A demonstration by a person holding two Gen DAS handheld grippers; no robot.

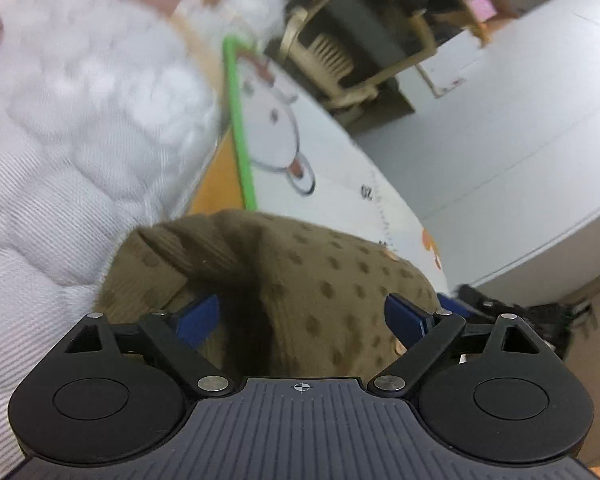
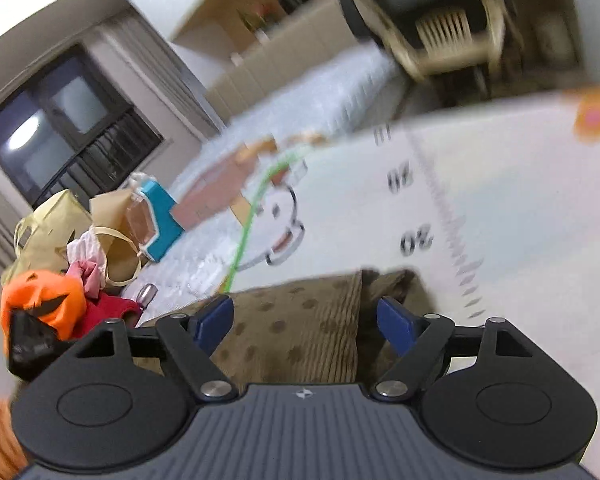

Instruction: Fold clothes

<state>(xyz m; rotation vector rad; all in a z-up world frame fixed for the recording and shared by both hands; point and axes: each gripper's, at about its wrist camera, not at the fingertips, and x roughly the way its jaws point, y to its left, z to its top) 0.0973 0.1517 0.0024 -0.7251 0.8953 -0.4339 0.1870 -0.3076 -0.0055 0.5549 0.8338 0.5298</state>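
Brown dotted garment (image 1: pixel 300 280) is lying bunched on the printed mat (image 1: pixel 340 168) — both the left tool (image 1: pixel 302 316) and right tool (image 2: pixel 305 318) are spread wide around its folds, not pinching.

Dotted garment (image 1: pixel 300 280) on the mat (image 1: pixel 340 168), quilted bedding (image 1: pixel 60 160) to its left.

brown dotted garment (image 1: pixel 300 264), blue-tipped black tongs (image 1: pixel 302 316), green-striped white mat (image 1: pixel 340 168)
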